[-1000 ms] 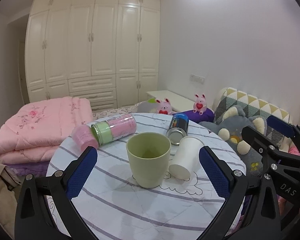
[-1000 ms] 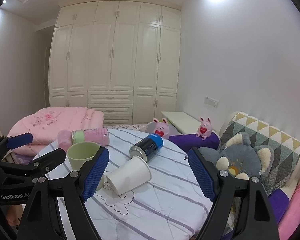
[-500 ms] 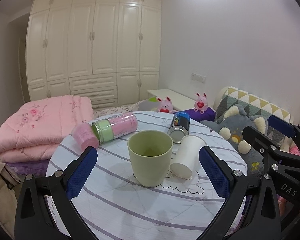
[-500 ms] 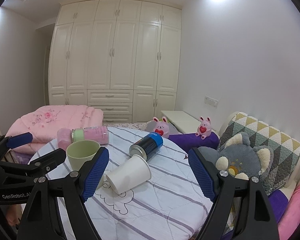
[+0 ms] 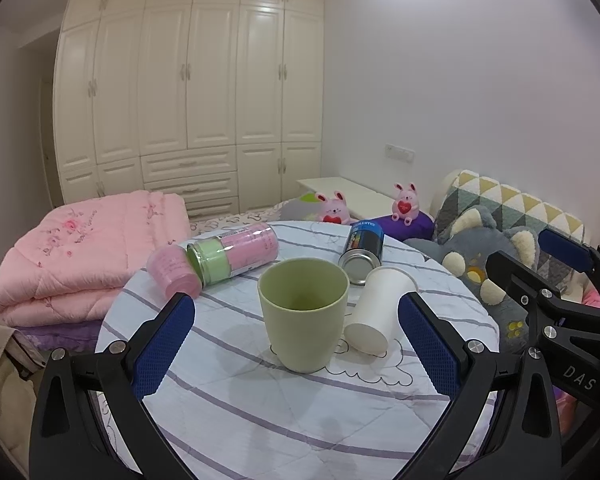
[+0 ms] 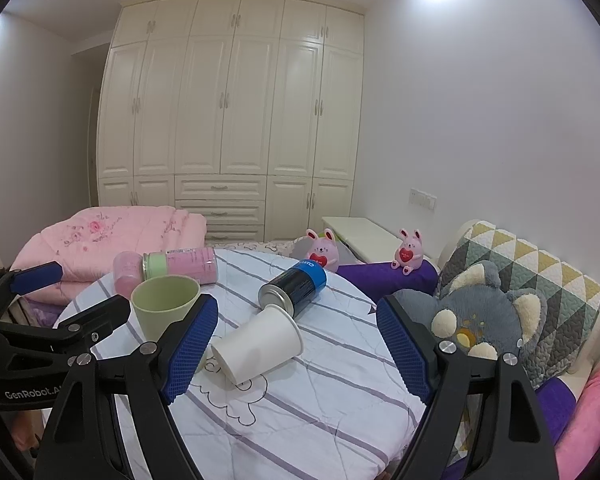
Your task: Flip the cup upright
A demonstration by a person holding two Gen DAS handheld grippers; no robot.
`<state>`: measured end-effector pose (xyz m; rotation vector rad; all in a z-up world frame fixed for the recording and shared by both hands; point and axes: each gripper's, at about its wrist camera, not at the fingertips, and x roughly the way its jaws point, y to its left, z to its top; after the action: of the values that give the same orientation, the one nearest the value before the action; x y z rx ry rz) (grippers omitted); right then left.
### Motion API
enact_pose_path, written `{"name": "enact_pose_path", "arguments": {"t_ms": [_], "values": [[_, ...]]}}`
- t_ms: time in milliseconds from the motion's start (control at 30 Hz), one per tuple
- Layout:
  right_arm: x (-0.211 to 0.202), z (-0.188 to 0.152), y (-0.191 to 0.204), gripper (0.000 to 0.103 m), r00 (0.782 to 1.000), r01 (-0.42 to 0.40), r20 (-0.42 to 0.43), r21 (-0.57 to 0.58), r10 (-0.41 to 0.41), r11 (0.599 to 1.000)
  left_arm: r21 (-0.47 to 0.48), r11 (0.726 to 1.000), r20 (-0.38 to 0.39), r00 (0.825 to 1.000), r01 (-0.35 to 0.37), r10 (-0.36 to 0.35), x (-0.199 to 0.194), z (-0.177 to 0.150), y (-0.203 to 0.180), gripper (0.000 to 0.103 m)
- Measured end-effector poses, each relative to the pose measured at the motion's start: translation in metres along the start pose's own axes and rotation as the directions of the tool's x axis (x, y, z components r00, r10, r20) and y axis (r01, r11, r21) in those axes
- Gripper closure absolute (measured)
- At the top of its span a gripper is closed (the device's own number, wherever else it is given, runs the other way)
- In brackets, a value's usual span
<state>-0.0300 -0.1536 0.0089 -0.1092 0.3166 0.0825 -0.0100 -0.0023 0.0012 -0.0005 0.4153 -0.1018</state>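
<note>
A green cup (image 5: 303, 314) stands upright on the round striped table (image 5: 260, 420); it also shows in the right wrist view (image 6: 165, 306). A white paper cup (image 5: 376, 314) lies on its side just right of it, and shows in the right wrist view (image 6: 258, 344) too. My left gripper (image 5: 296, 352) is open and empty, its blue pads either side of the green cup, a little short of it. My right gripper (image 6: 296, 352) is open and empty, just in front of the white cup.
A blue can (image 5: 362, 252) and a pink-and-green bottle (image 5: 228, 256) lie on their sides at the table's far part. A folded pink quilt (image 5: 80, 248) lies to the left. Plush toys and a grey bear cushion (image 6: 480, 320) sit to the right.
Both views have shifted only slightly; the left gripper has drifted a little, with the cups sitting slightly lower in view. Nothing was grasped or moved.
</note>
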Motion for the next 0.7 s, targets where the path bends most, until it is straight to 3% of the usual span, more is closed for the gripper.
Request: {"name": "enact_pose_path", "arguments": {"t_ms": [700], "values": [[0.003,-0.002,-0.0004,0.02,1.0,0.003,-0.014,0.001,-0.003,1.0,0.018,1.0,0.001,1.0,-0.014,0.014,0.0002,-0.0021,-0.0023,0.0]]}}
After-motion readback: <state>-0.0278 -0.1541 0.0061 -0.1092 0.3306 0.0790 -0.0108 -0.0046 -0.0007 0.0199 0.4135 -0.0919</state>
